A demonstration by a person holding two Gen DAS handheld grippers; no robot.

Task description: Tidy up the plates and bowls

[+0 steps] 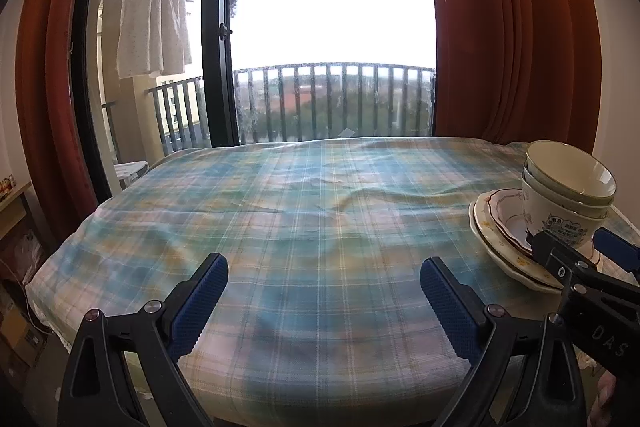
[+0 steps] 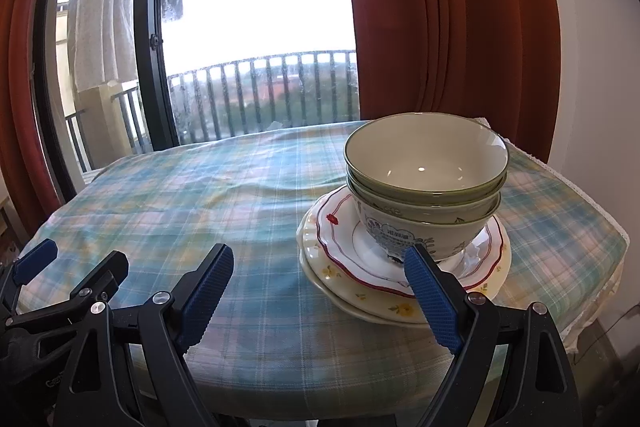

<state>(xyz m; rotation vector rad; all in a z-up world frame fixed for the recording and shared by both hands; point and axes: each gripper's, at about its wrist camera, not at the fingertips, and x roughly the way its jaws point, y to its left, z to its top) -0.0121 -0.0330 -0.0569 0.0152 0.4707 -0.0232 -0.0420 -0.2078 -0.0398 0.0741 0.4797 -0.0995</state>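
Several bowls [image 2: 426, 179] sit nested in one another on a stack of plates [image 2: 404, 291] at the right side of the table; the top bowl is green-rimmed, the lowest one cream with a printed pattern. The same bowls [image 1: 570, 183] and plates [image 1: 504, 251] show at the right edge of the left wrist view. My right gripper [image 2: 320, 267] is open just in front of the stack, its right fingertip close to the plates' rim, nothing between the pads. My left gripper [image 1: 324, 279] is open over bare cloth near the table's front edge, left of the right one.
A blue-green plaid cloth [image 1: 304, 211] covers the table. Behind it stand a glass balcony door [image 1: 328, 67] and red curtains [image 1: 512, 27]. Low shelves with clutter [image 1: 16, 227] lie left of the table. The table's right edge [image 2: 592, 239] runs near a wall.
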